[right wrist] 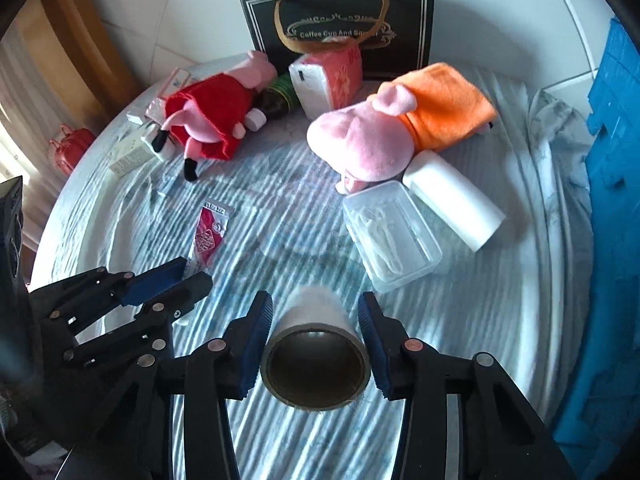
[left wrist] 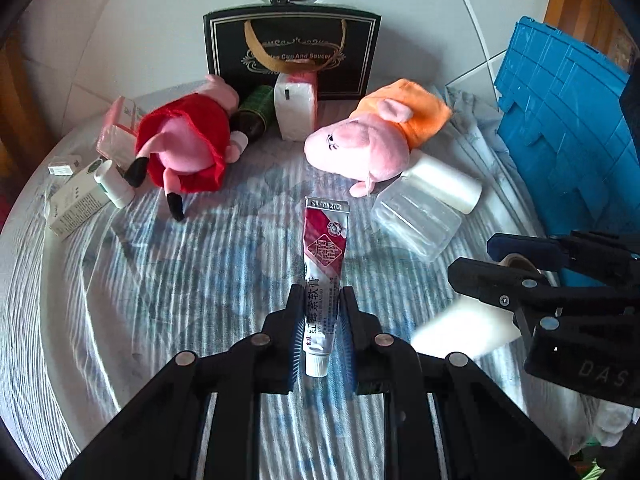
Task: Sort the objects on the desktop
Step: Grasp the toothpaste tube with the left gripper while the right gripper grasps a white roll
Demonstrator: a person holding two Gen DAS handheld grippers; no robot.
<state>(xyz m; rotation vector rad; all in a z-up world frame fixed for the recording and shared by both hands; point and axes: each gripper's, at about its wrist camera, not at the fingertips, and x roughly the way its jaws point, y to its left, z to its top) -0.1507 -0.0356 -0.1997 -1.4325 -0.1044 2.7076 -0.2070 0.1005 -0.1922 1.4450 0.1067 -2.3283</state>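
Left wrist: jaws clamp the ointment tube (left wrist: 324, 276) lengthwise, cap nearest (right jaws straddle the roll (right wrist: 318, 354), unclosed).

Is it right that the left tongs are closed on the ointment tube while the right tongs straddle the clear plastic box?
Not quite. The left tongs do clamp the ointment tube, but the right tongs straddle a cardboard-core roll, as the right wrist view shows. The clear plastic box lies untouched farther ahead.

The left gripper (left wrist: 322, 312) sits low with its jaws closed on an ointment tube (left wrist: 323, 276), while the right gripper (right wrist: 316, 330), just beside it, has its jaws parted around a roll's (right wrist: 316, 354) sides, gaps showing.
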